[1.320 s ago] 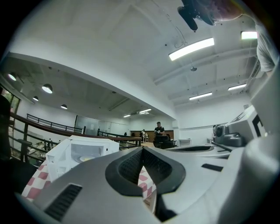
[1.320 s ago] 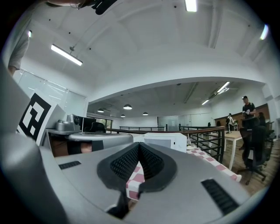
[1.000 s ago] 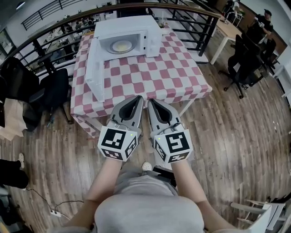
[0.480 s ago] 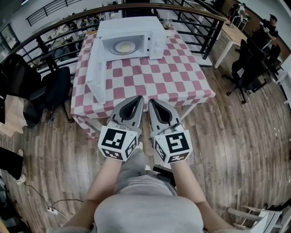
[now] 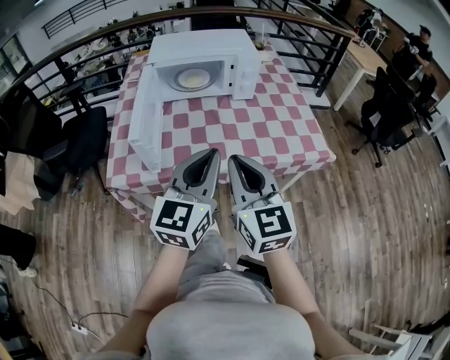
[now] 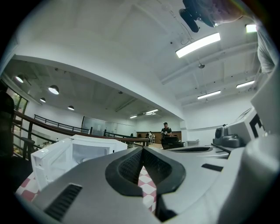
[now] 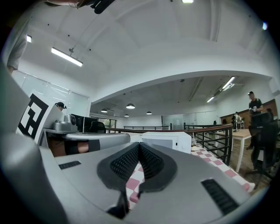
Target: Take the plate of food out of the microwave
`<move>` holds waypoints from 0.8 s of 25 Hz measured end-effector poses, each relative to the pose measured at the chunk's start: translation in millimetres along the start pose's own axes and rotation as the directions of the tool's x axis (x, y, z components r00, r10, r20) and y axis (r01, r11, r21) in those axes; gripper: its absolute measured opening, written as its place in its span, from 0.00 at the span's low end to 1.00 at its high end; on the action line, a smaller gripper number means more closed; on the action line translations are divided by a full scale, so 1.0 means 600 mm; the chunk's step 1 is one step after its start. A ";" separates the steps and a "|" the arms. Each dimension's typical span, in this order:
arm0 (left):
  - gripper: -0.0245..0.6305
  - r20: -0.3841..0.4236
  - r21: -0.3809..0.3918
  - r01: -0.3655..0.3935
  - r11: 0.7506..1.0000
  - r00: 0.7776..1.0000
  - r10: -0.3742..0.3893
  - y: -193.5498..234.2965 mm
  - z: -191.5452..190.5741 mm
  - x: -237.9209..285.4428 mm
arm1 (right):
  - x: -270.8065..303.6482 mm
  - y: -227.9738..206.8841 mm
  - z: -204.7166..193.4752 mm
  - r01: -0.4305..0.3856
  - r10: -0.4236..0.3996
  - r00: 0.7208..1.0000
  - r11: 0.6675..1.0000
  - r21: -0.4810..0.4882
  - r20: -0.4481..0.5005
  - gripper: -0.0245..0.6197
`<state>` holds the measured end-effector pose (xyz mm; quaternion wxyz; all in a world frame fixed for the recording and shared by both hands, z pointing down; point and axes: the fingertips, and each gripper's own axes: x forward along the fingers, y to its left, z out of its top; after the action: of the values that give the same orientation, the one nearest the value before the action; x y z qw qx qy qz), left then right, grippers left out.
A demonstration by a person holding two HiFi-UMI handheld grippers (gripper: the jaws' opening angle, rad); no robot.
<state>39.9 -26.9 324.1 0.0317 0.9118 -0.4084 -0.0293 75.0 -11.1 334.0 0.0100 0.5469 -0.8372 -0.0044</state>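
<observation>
A white microwave (image 5: 200, 56) stands at the far side of the checkered table (image 5: 246, 130), its door (image 5: 145, 119) swung open to the left. Inside lies a plate of pale yellow food (image 5: 190, 79). My left gripper (image 5: 213, 152) and right gripper (image 5: 232, 159) are side by side at the table's near edge, pointing level at the microwave, well short of it. Both are shut with nothing between the pads. The left gripper view shows its closed tips (image 6: 142, 150) and the microwave (image 6: 87, 151) beyond. The right gripper view shows its closed tips (image 7: 139, 145) before the microwave (image 7: 164, 141).
A dark curved railing (image 5: 295, 17) runs behind the table. A black chair (image 5: 77, 140) stands to the table's left, and black office chairs (image 5: 387, 105) to its right. Wooden floor (image 5: 365, 211) surrounds the table.
The table and microwave have drawn nearer in the head view as the person stepped forward. Both grippers stay shut, side by side, now reaching the table's near edge.
</observation>
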 end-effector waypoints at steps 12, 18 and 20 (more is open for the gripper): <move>0.04 0.003 0.003 -0.009 1.000 1.000 0.009 0.065 0.006 0.100 | 0.096 -0.063 0.004 -0.012 0.012 1.000 0.999 -0.030 -0.004 0.08; 0.04 0.003 0.001 -0.019 1.000 1.000 0.019 0.106 0.009 0.149 | 0.151 -0.093 0.004 -0.020 0.019 1.000 0.999 -0.026 -0.006 0.08; 0.04 -0.002 0.000 -0.015 1.000 1.000 0.015 0.118 0.007 0.166 | 0.170 -0.102 0.002 -0.023 0.023 1.000 0.999 -0.026 -0.010 0.08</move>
<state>52.9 -148.5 322.7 0.0324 0.9087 -0.4152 -0.0280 90.1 -129.1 333.1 0.0213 0.5369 -0.8433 -0.0125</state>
